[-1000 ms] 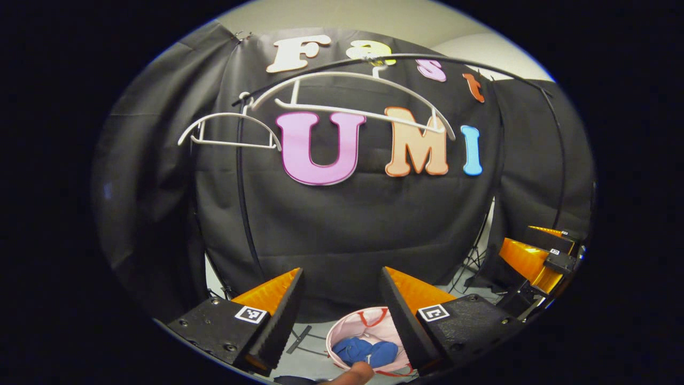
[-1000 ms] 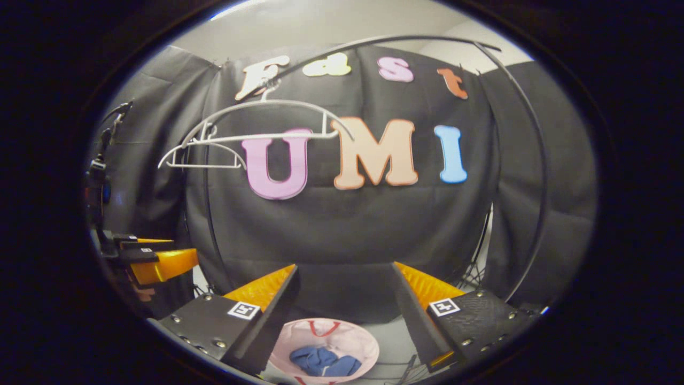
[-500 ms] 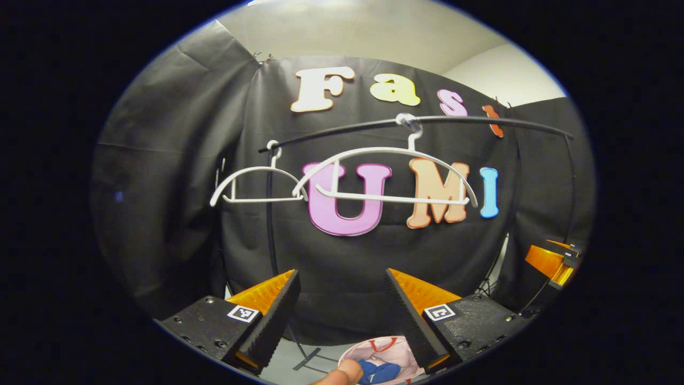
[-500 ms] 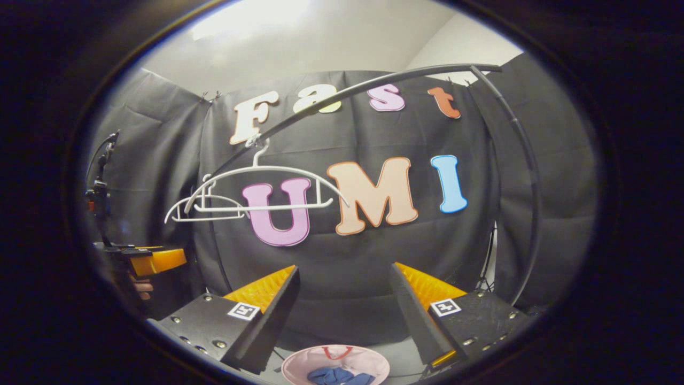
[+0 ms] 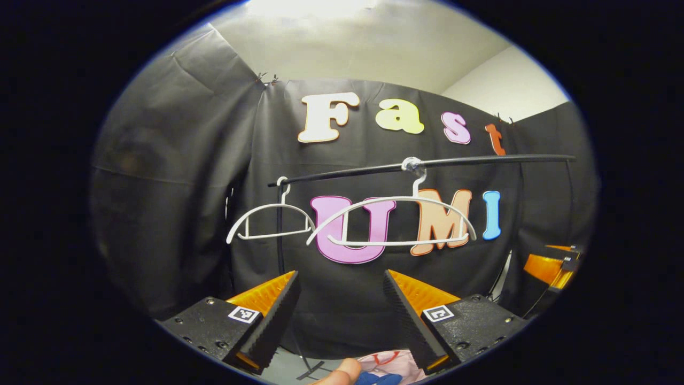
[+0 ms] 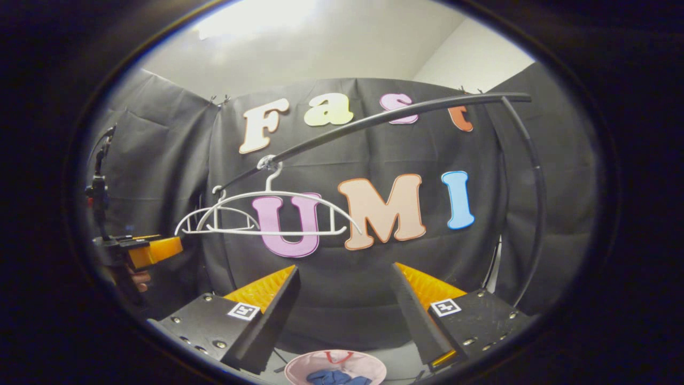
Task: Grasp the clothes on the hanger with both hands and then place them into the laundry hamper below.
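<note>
both orange-and-black grippers, left (image 5: 339,299) and right (image 6: 344,297), gaping, holding nothing | blue clothes (image 6: 334,377) bottom centre inside pink round fabric hamper (image 6: 299,369) (dropped there, I'd guess) | white plastic hangers (image 6: 267,216) bare, mid-frame

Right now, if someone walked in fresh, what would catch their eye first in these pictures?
Two bare white hangers hang from a black rail in front of the black cloth wall. Below, a pink hamper on the floor holds blue clothes. Both hand-held grippers, left and right, are open and hold nothing.
</note>
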